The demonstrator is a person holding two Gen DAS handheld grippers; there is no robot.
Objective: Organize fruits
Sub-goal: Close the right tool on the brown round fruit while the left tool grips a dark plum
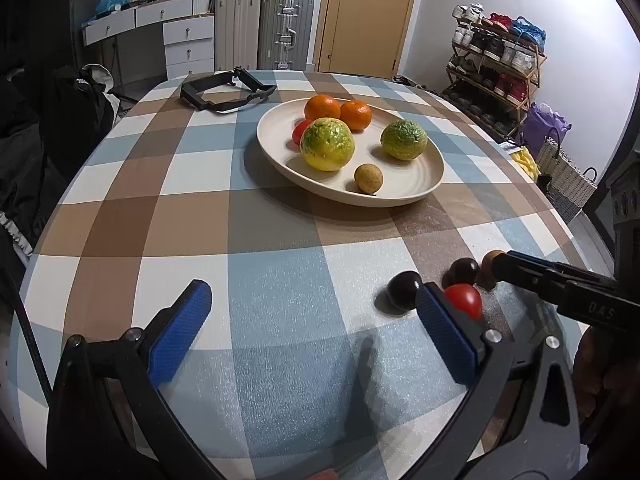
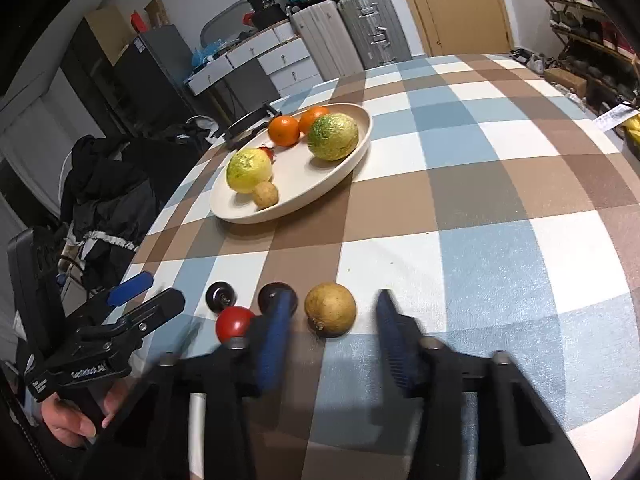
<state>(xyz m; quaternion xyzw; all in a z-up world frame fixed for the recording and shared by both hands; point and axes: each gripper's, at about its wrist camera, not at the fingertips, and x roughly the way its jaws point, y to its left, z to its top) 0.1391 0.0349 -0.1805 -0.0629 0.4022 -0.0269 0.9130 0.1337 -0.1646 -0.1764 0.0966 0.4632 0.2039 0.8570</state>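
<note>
A cream plate [image 1: 416,190] [image 2: 352,156] holds two oranges [image 1: 322,107], two yellow-green citrus fruits [image 1: 327,144], a small red tomato and a small brown fruit [image 1: 369,178]. On the checked cloth near me lie two dark plums [image 1: 404,290] [image 2: 219,295], a red tomato [image 1: 466,300] [image 2: 234,323] and a brown round fruit [image 2: 330,310] [image 1: 491,261]. My right gripper [image 2: 335,330] stands open with the brown fruit between its blue pads, a gap showing on the right side. My left gripper [image 1: 318,320] is open over bare cloth, its right finger just beside the tomato and a plum.
A black strap frame [image 1: 224,94] lies on the far left of the table [image 1: 200,216]. Dark clothing [image 2: 108,196] hangs beside the table's left edge. Suitcases [image 1: 286,30], drawers and a door stand behind; a shoe rack [image 1: 496,60] is at the right.
</note>
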